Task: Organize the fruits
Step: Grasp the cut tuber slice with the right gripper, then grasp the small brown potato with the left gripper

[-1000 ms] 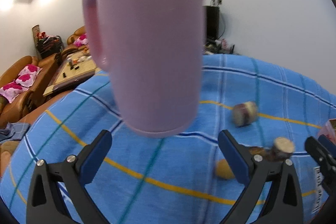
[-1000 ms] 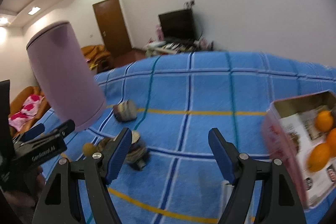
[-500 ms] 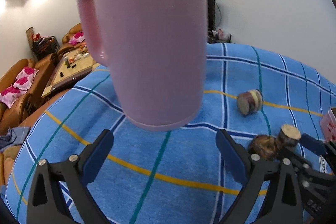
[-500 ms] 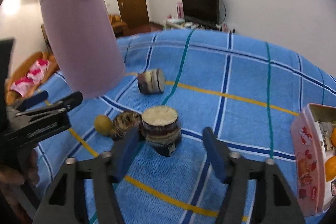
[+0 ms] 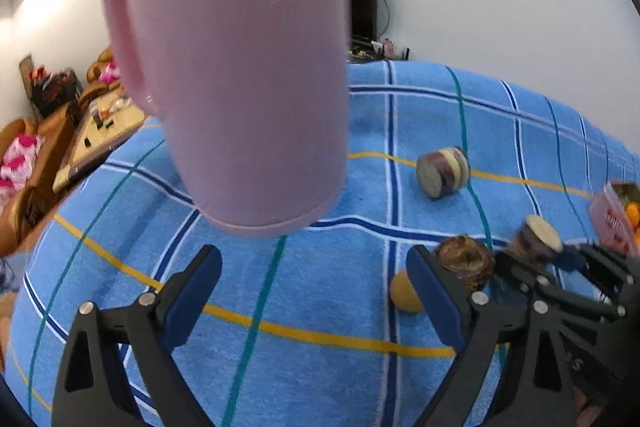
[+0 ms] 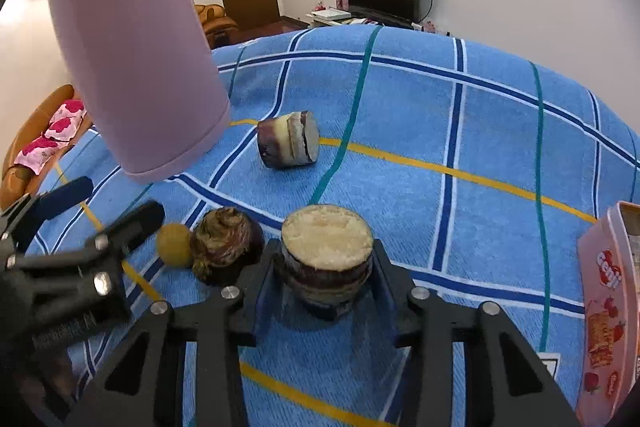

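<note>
Moved: right claw [image 6: 326, 267] has closed in since 0.5 s ago; its jaws now sit against both sides of the cut stump [image 6: 326, 251], which then stood just ahead of them, untouched.
Right claw: clamped on the cut stump, 1 finger on each side wall, pale cut face up. Looks like sugarcane, can't confirm.
Left claw: [image 5: 314, 291] jaws wide apart, nothing between them; hovers over the blue cloth [image 5: 304, 287] just short of the pink jug [image 5: 240, 67].
Stump location: between the right claw's fingers, base apparently on the cloth. Lifted or not: can't tell.
Neighbours: brown knobbly piece [image 6: 226, 245] just left of the right claw, touching a small yellow fruit [image 6: 174, 245]; 2nd cut piece [image 6: 288, 145] on its side, well ahead of the claw.
Box: pink box [image 6: 604, 307] at the right claw's far right; oranges [image 5: 632, 215] show in it from the left view.
Handling (judgement): stiff, woody, moderate weight, not fragile. Smooth rind may slip, so grip mid-height on the side wall and keep it upright.
Risk: brushing the knobbly piece on lift.
</note>
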